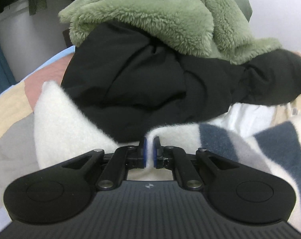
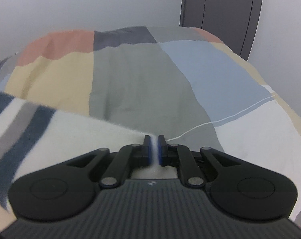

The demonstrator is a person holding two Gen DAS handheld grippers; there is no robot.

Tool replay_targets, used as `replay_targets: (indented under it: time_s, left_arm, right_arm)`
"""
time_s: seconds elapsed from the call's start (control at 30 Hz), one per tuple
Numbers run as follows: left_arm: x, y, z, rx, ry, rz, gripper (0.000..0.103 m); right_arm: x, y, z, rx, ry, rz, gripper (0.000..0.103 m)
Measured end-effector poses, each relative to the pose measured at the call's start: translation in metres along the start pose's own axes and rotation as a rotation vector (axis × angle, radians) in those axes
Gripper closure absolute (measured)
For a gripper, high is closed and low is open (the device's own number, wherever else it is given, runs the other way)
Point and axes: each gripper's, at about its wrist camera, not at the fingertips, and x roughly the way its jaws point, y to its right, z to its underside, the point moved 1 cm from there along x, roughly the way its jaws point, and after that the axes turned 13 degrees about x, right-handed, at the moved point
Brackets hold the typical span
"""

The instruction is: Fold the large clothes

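Patchwork bedding (image 2: 134, 83) in blocks of grey, blue, sand and terracotta covers the bed that serves as the work surface, with a pale wall and a grey door (image 2: 220, 4) behind it.

At the centre of each view, the tongs are pressed together on cloth. The left gripper (image 1: 150, 151) pinches a fold of the cream sweater (image 1: 70, 123) between its blue pads, and the right gripper (image 2: 154, 149) nips another part of the same edge, which shows as a thin white sliver between its pads. The two-point hold seems meant to keep that edge taut between the hands so the garment can be carried or laid as one flat panel rather than a bunch.

Outward from the tongs, the sweater's navy and grey stripes trail off toward the space between the hands — blurred in the right view, which suggests it hangs loose and swinging. Beyond the left gripper sits a heap of other laundry: a black garment (image 1: 150, 83) with a green fleece (image 1: 150, 16) piled on top, apparently waiting its turn. Ahead of the right gripper the bedding lies open, probably the spot where the sweater will be spread for folding.
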Motion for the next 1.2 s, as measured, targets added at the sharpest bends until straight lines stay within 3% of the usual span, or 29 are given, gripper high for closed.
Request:
replay_targets:
  time_s: [0.1,0.13,0.17,0.23,0.33,0.73,0.93,1.0,1.2]
  left_arm:
    - [-0.013,-0.010,0.000,-0.061,0.027,0.037,0.091]
    - [-0.018,-0.010,-0.001,-0.064,0.028,0.049,0.089]
    - [-0.025,-0.011,0.000,-0.065,0.032,0.057,0.084]
    - [-0.044,-0.011,0.001,-0.071,0.055,0.074,0.073]
    - [-0.080,-0.006,0.005,-0.049,0.078,0.103,0.060]
    - [-0.253,0.024,0.034,0.009,0.195,0.345,0.059]
    - [-0.305,0.052,0.080,0.047,0.182,0.479,0.059]
    - [-0.317,0.061,0.098,0.061,0.168,0.560,0.059]
    - [-0.337,0.077,0.147,0.082,0.124,0.665,0.059]
  right_arm:
    - [-0.009,0.002,-0.005,0.034,-0.012,-0.025,0.089]
    - [-0.013,0.003,-0.007,0.045,-0.012,-0.031,0.080]
    - [-0.019,0.005,-0.010,0.059,-0.013,-0.039,0.064]
    - [-0.033,0.006,-0.012,0.081,-0.004,-0.063,0.051]
    - [-0.058,0.003,-0.013,0.100,0.002,-0.097,0.051]
    - [-0.220,-0.079,0.014,0.006,0.056,-0.355,0.051]
    - [-0.294,-0.129,0.055,-0.043,0.015,-0.503,0.051]
    - [-0.314,-0.145,0.074,-0.077,0.008,-0.551,0.051]
    - [-0.355,-0.178,0.135,-0.155,-0.050,-0.660,0.050]
